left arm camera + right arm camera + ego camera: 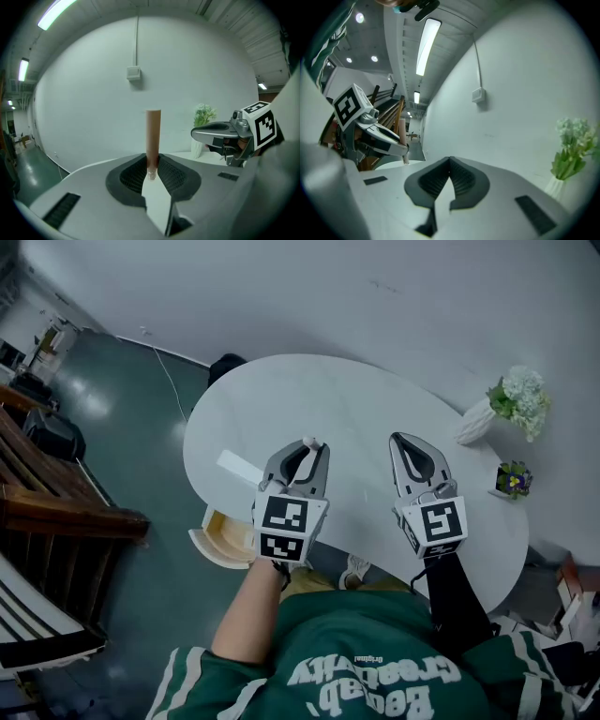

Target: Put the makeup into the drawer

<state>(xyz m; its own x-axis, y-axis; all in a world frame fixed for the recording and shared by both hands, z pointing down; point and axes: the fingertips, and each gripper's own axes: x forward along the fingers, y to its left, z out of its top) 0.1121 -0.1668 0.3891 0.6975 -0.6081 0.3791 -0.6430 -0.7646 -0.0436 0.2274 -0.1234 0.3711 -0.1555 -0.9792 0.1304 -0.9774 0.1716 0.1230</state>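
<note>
My left gripper (309,442) hovers over the near part of the white round table (309,395), shut on a slim pinkish-brown makeup tube (153,138). The tube stands up out of the jaw tips, seen close in the left gripper view. Its pale end shows as a small knob (315,440) in the head view. My right gripper (400,438) hangs beside it to the right, its jaws shut with nothing between them (450,162). An open drawer (225,538) with a pale wooden inside juts out below the table's near left edge, down-left of the left gripper.
A flat white strip (238,466) lies on the table left of the left gripper. A white vase of flowers (511,404) and a small pot (513,480) stand at the table's right end. Wooden furniture (56,507) stands on the floor at the left.
</note>
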